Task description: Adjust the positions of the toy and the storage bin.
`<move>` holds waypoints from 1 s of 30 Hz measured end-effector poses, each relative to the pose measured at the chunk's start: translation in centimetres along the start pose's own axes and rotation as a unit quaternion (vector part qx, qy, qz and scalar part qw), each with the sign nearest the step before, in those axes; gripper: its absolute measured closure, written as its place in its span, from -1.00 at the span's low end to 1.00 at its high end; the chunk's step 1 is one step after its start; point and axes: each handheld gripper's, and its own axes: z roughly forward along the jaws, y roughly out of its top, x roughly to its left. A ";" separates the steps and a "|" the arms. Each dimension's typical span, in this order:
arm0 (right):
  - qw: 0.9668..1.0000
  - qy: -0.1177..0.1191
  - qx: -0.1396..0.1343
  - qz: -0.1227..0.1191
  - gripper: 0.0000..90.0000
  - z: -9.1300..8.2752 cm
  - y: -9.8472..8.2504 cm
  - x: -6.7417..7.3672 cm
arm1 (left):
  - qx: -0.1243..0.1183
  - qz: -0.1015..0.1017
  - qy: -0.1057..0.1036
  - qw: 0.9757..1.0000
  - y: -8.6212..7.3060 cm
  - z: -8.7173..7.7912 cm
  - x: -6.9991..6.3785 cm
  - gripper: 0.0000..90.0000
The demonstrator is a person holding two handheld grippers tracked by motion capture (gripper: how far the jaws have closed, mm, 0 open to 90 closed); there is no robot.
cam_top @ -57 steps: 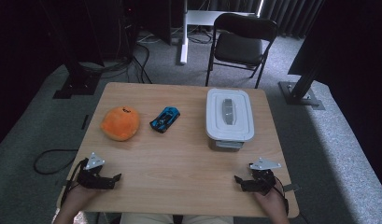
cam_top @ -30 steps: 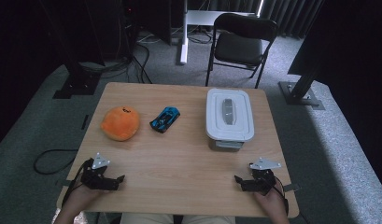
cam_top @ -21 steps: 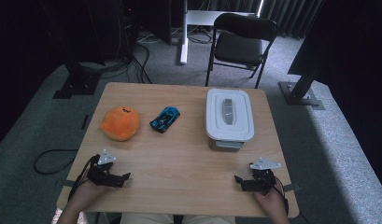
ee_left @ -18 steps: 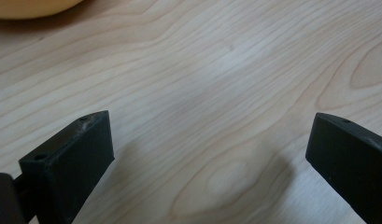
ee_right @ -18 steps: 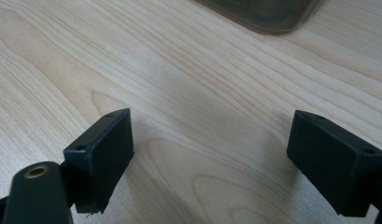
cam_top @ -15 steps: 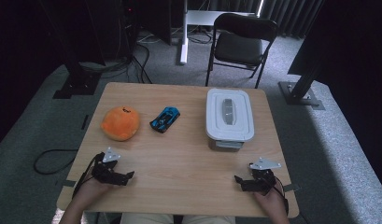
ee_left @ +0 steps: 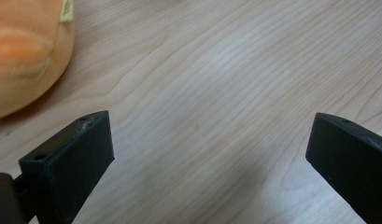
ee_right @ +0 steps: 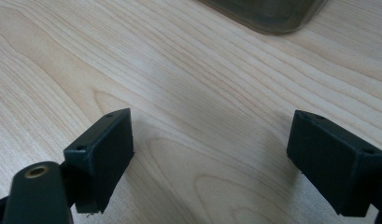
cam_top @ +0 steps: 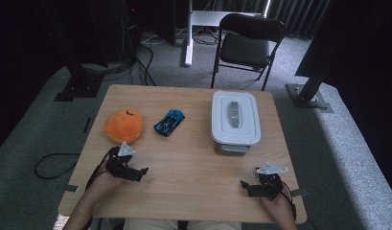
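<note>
An orange plush ball lies at the table's left, with a blue toy car just right of it. A white lidded box stands at the right centre. My left gripper hovers low over the wood in front of the plush, open and holding nothing. In the left gripper view the plush fills the upper left corner beyond the left gripper. Near the front right edge my right gripper is open and holds nothing. The right gripper has the box's base ahead of it.
The wooden table is bare between the two grippers. A black folding chair stands beyond the far edge. Dark stands and cables lie on the grey carpet around the table.
My left gripper has moved forward and to the right, closer to the plush ball. The right gripper has stayed in place.
</note>
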 end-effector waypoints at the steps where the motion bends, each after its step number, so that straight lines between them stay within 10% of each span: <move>1: 1.000 0.000 0.000 0.000 -0.68 0.0 0.0 0.0 | 0.000 0.001 -0.003 1.000 0.3 0.0 0.1 -0.97; 30: 1.000 0.001 0.000 -0.001 -0.68 0.0 0.0 0.0 | 0.004 0.032 -0.026 0.999 9.5 4.1 -0.4 -0.97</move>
